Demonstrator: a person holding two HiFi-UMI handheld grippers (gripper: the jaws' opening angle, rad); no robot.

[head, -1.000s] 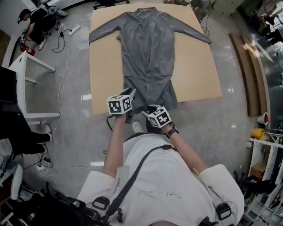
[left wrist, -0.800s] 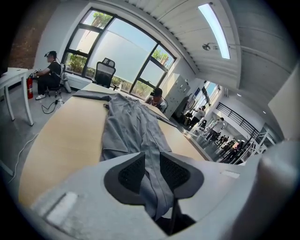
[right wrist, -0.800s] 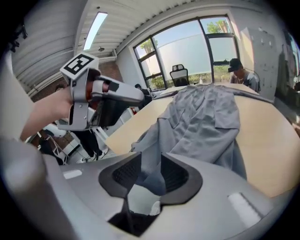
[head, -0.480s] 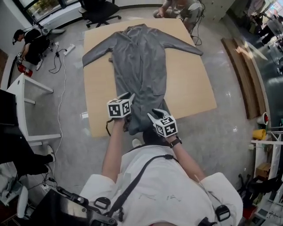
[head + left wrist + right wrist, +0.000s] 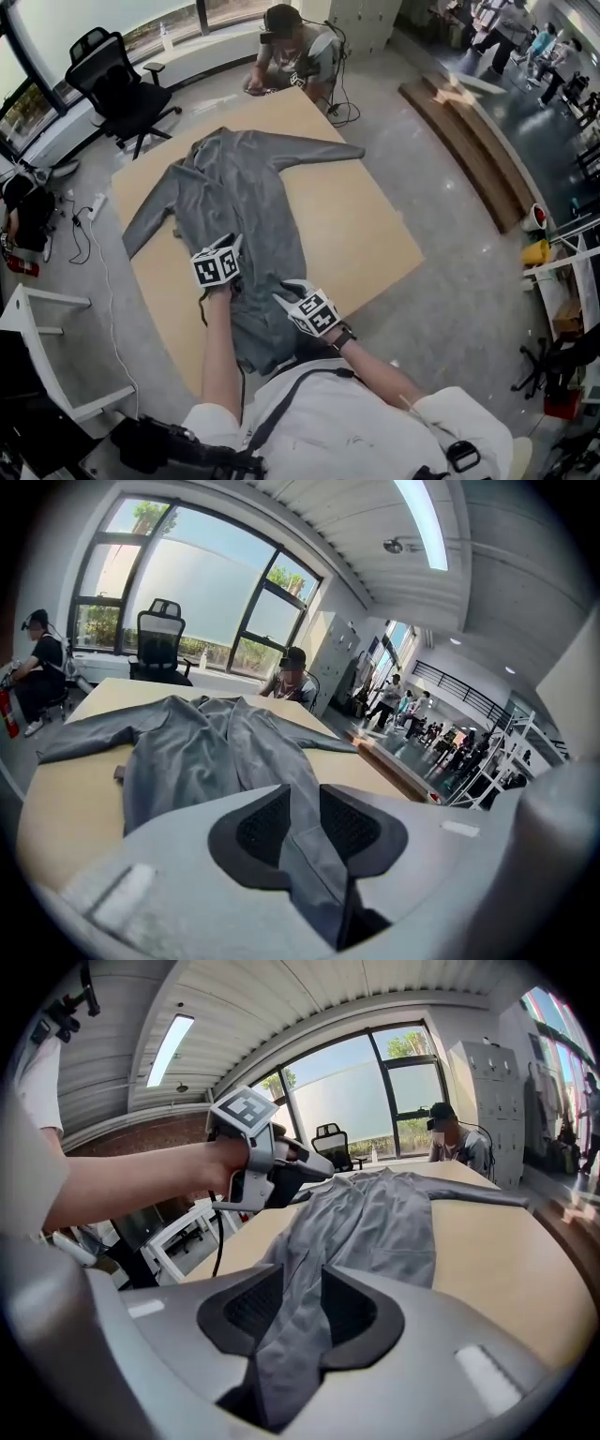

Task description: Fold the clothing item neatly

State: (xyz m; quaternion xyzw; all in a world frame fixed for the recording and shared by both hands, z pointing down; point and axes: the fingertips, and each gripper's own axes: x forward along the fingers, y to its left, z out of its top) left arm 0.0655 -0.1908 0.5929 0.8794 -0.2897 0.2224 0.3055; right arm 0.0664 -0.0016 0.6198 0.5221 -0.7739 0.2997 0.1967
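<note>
Counter (image 5: 366,225): garment (image 5: 234,187) on it, lengthwise, collar toward far end. Office chair (image 5: 120,92) beyond far-left corner; person (image 5: 292,52) behind far edge; planks (image 5: 469,141) on floor, right.

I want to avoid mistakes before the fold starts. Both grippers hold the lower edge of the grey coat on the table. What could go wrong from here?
1. The left gripper and right gripper each pinch only a narrow strip of the coat. The right one's fingers have just been closing on it, so the cloth may slip when lifted.
2. One sleeve ends near the table edge, so pulling might drag it off and skew the fold.
</note>
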